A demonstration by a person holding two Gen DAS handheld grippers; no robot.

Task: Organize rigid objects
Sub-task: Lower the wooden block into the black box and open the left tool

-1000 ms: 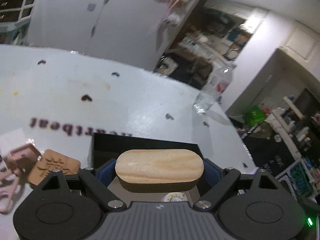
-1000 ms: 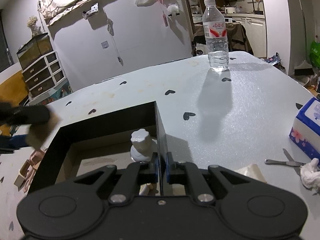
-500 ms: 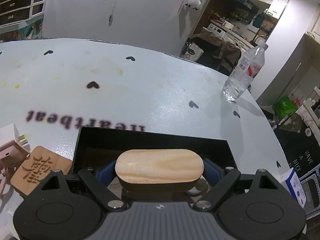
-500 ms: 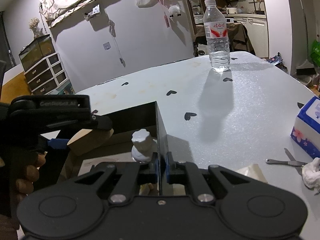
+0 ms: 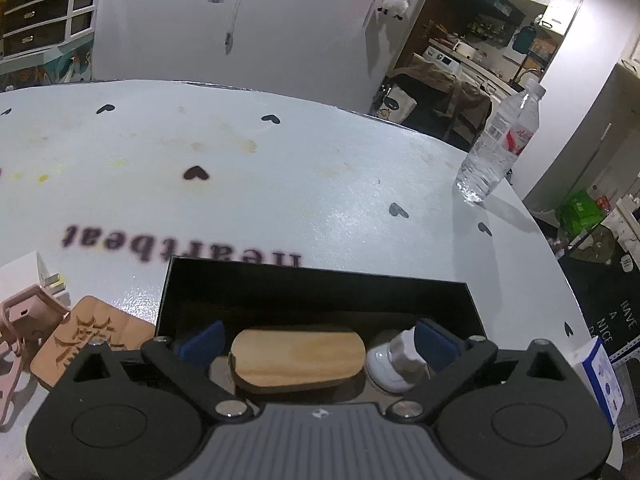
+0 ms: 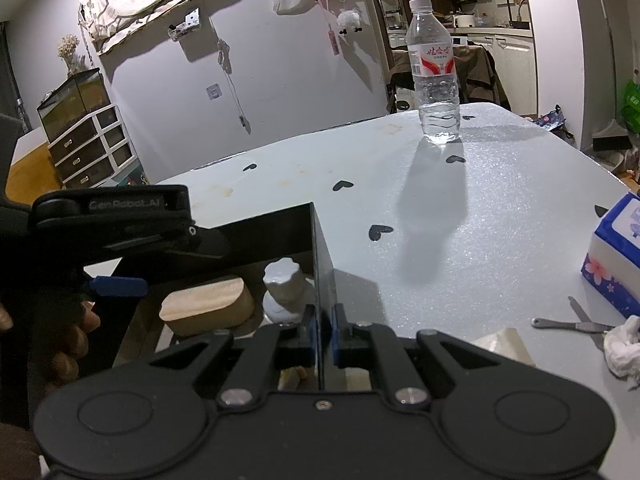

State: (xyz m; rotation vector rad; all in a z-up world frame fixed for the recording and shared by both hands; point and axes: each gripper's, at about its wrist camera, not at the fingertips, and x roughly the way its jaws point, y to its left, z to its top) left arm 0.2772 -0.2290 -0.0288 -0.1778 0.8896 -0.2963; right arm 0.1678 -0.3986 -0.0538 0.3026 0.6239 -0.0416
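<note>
Left gripper (image 5: 316, 344): matte black body with two round raised discs at the near corners, a ribbed grey centre plate bearing a small white mark, and two silver screws at the linkage pivots. Angular black link arms with triangular cut-outs carry blue pads (image 5: 198, 342). Seen from the side in the right wrist view, its black top bar shows embossed lettering reading "GenRobot.AI". Right gripper (image 6: 321, 334): the same black housing, discs and silver screws, with a small centre screw and blue pads (image 6: 335, 334). Hand (image 6: 68, 344): bare fingers visible, no sleeve in view.
</note>
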